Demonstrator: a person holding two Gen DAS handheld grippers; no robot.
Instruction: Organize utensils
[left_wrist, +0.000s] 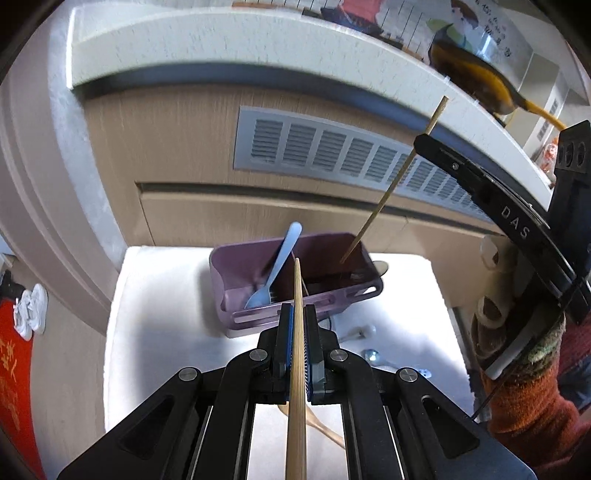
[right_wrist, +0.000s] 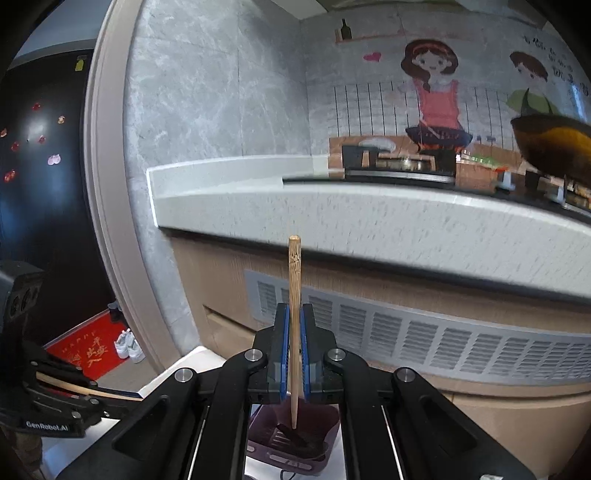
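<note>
I have a bamboo chopstick in each pair of tongs, both pressed together on the wood, so that I can drop the sticks end-first into the purple caddy (left_wrist: 295, 284) on the white surface (left_wrist: 155, 332). My left tongs (left_wrist: 298, 317) pinch their chopstick (left_wrist: 297, 369) along its length, its tip aimed at the caddy's middle. My right tongs (right_wrist: 294, 325) hold theirs (right_wrist: 294, 314) nearly upright, lower end already inside the right-hand compartment. Both sticks are pale, slim and tapered; a light-blue spoon (left_wrist: 275, 275) leans in the left-hand compartment.
</note>
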